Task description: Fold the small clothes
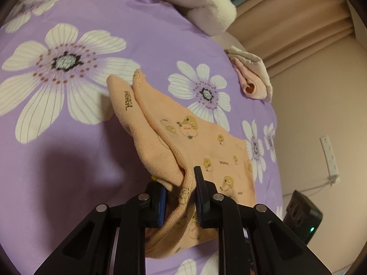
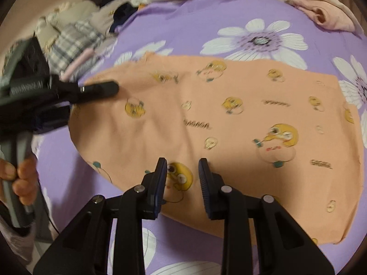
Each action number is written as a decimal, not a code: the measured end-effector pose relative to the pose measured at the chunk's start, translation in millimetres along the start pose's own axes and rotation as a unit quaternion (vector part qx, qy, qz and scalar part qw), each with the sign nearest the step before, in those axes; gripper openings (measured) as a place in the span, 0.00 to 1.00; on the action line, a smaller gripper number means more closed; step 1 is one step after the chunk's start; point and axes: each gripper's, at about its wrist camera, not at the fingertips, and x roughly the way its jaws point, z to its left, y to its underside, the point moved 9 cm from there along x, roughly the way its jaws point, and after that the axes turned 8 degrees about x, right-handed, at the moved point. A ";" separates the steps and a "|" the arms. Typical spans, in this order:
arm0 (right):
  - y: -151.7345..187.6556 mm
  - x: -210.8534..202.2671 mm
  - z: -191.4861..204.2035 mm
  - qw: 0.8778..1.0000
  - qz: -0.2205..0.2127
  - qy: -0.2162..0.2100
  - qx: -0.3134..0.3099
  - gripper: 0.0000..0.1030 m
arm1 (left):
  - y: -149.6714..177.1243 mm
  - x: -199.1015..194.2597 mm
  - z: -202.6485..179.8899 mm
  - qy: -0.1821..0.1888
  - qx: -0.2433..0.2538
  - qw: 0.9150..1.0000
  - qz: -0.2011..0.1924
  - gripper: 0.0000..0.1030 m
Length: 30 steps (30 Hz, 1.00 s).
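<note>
A small peach garment [image 1: 201, 144] printed with yellow cartoon faces lies on the purple flowered bedsheet [image 1: 68, 160]. My left gripper [image 1: 181, 183] has a folded hem of the garment between its jaws, lifted off the sheet; a gap shows between the pads, so the hold is unclear. In the right wrist view the garment [image 2: 229, 119] lies spread flat. My right gripper [image 2: 182, 169] is open and empty over its near edge. The left gripper [image 2: 98, 90] shows at the garment's left edge, held by a hand [image 2: 20, 176].
A folded pink and cream cloth [image 1: 252, 78] lies at the bed's far edge, also in the right wrist view [image 2: 328, 13]. A white plush pillow [image 1: 206, 2] sits at the back. A pile of plaid and dark clothes [image 2: 78, 36] lies far left. A black device [image 1: 302, 215] sits beside the bed.
</note>
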 end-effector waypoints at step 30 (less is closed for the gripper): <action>-1.6 -82.9 -155.0 0.960 -0.111 -0.046 0.254 0.35 | 73.1 131.1 -143.5 0.049 0.175 0.965 0.190 0.29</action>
